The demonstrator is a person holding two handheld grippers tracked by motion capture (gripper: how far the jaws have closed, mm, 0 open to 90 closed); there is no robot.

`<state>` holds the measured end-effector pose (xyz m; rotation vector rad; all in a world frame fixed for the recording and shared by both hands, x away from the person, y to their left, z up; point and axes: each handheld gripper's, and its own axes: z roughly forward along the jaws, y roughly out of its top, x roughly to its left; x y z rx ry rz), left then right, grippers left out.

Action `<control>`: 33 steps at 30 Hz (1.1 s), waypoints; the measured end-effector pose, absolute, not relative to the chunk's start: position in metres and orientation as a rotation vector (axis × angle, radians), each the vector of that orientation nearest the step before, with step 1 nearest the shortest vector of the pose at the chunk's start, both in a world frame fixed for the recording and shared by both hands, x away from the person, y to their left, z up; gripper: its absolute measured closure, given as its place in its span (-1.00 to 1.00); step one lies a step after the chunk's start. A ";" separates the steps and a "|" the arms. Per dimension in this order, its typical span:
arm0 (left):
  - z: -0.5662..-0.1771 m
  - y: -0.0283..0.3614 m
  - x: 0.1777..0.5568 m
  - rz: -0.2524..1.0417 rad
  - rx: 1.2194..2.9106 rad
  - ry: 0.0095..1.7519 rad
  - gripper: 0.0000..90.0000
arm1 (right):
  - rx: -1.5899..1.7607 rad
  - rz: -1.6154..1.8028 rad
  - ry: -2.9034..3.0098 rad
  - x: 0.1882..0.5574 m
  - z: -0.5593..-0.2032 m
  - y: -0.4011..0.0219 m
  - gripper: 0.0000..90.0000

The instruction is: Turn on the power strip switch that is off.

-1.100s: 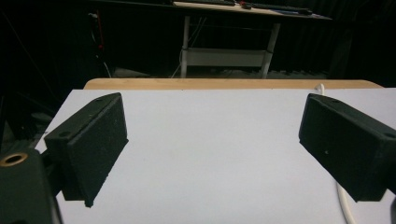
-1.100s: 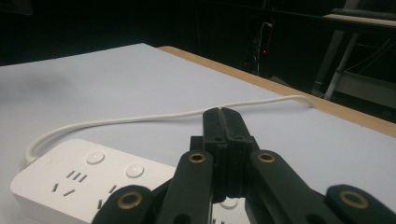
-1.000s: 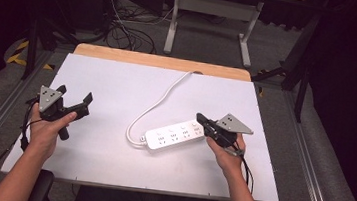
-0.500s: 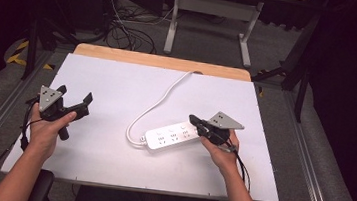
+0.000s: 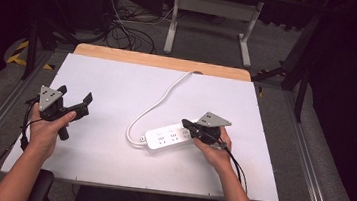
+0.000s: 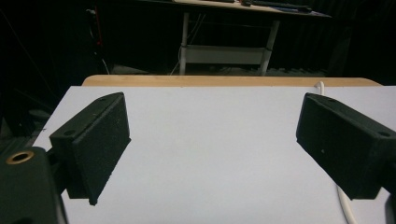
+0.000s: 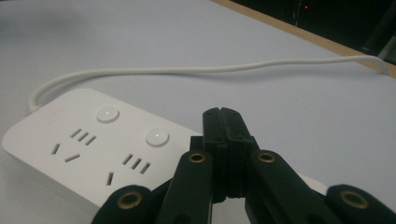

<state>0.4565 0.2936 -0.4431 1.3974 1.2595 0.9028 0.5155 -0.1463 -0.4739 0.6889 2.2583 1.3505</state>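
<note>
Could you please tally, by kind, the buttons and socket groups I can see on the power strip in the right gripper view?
On the white plastic power strip with its white cable, as far as the closed right tool leaves it uncovered:
Round white buttons: 2
Socket groups: 2
Total: 4

Power strip (image 5: 170, 137) lies mid-table (image 5: 118, 84); its cord (image 5: 158, 103) apparently runs to the far edge
</note>
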 end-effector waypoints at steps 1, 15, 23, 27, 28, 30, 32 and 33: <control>-0.443 0.294 0.457 0.902 1.398 1.260 -0.77 | 0.687 1.348 2.258 0.516 -0.474 -0.146 1.00; -0.444 0.294 0.457 0.901 1.403 1.264 -0.75 | 0.715 1.289 2.288 0.520 -0.481 -0.141 1.00; -0.444 0.295 0.456 0.901 1.402 1.270 -0.75 | 0.705 1.249 2.314 0.521 -0.480 -0.132 1.00; -0.444 0.296 0.456 0.899 1.392 1.275 -0.75 | 0.731 1.259 2.319 0.522 -0.479 -0.132 1.00; -0.444 0.296 0.456 0.899 1.392 1.275 -0.75 | 0.743 1.261 2.319 0.522 -0.479 -0.132 1.00; -0.444 0.297 0.456 0.896 1.394 1.275 -0.75 | 0.777 1.281 2.316 0.523 -0.479 -0.133 1.00; -0.444 0.297 0.456 0.893 1.395 1.277 -0.75 | 0.817 1.309 2.318 0.524 -0.478 -0.137 1.00; -0.444 0.297 0.456 0.893 1.393 1.277 -0.75 | 0.840 1.297 2.303 0.524 -0.477 -0.141 1.00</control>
